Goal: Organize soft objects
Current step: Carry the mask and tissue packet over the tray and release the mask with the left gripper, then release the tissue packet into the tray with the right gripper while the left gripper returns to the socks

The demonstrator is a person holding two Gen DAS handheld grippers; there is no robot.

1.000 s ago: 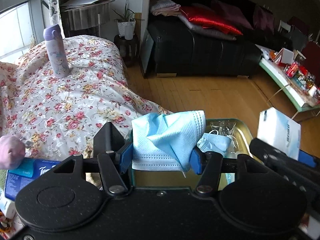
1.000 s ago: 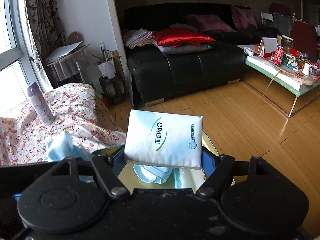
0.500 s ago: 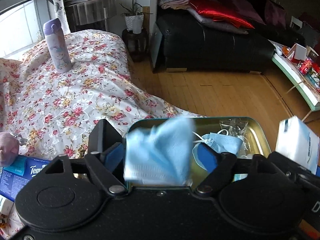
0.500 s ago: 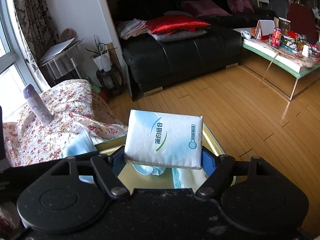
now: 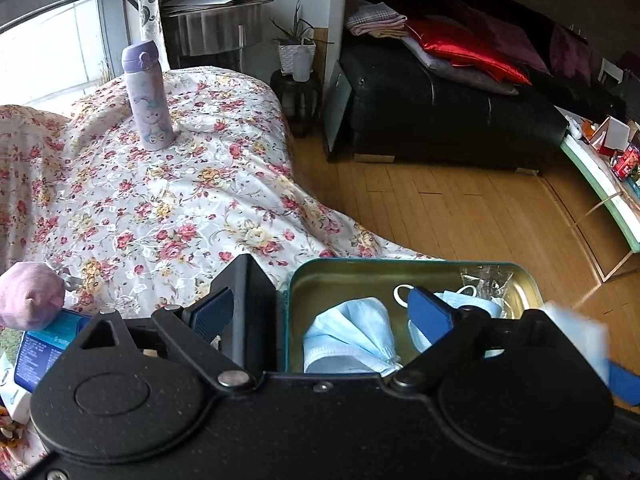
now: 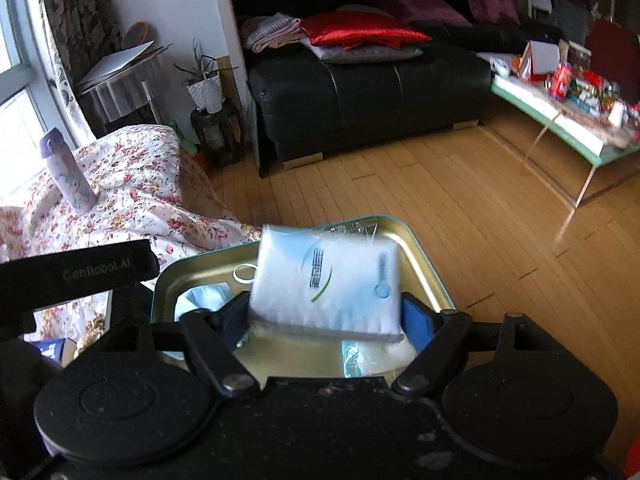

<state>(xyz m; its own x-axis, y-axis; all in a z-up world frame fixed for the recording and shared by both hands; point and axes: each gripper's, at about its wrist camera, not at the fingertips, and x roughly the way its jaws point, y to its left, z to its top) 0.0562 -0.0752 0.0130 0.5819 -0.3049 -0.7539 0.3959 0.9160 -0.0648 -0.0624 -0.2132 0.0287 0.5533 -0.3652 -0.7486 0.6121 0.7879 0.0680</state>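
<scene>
here the tissue pack (image 6: 326, 284), light and squashy, is dropping blurred from the widening right hand-held gripper (image 6: 324, 320) into the tin (image 6: 428, 260), while the left hand-held gripper (image 5: 320, 312) is gaping empty over the limp mask (image 5: 348, 336), best pinched by its folded middle.

My right gripper (image 6: 326, 316) is just opening its jaws. The white tissue pack (image 6: 326, 282), blurry, is sitting loose between them over the gold tin (image 6: 424, 256), near its right edge.
</scene>
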